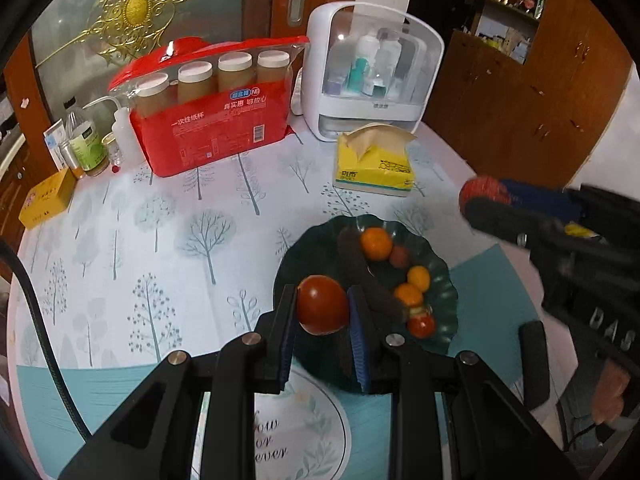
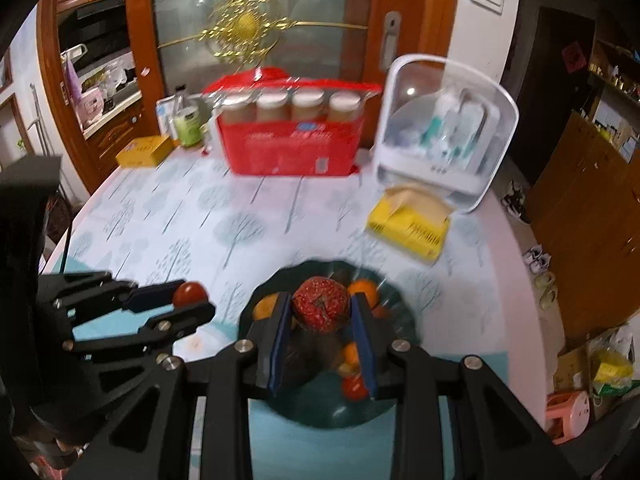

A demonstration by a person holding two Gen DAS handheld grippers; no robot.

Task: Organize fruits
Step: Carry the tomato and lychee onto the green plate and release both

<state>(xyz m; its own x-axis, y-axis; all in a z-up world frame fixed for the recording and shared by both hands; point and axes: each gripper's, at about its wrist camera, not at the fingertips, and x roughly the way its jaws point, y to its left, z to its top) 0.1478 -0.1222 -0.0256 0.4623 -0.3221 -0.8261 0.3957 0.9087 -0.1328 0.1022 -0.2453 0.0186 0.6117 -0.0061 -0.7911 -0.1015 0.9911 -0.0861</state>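
A dark green scalloped plate (image 1: 444, 300) holds several small oranges (image 1: 376, 243), a dark long fruit (image 1: 376, 296) and a small tomato (image 1: 421, 325). My left gripper (image 1: 322, 310) is shut on a red tomato (image 1: 322, 310) and holds it above the plate's left rim. It also shows in the right wrist view (image 2: 191, 294). My right gripper (image 2: 320, 308) is shut on a red speckled fruit (image 2: 320, 304) and holds it over the plate (image 2: 404, 344). In the left wrist view the right gripper (image 1: 486, 196) is off to the right of the plate.
On the tree-print tablecloth (image 1: 168, 240) stand a red pack of paper cups (image 1: 212, 120), a white cosmetics case (image 1: 372, 76), a yellow tissue box (image 1: 374, 164), bottles (image 1: 88, 148) and a yellow box (image 1: 46, 200). The table edge curves at right (image 2: 516, 280).
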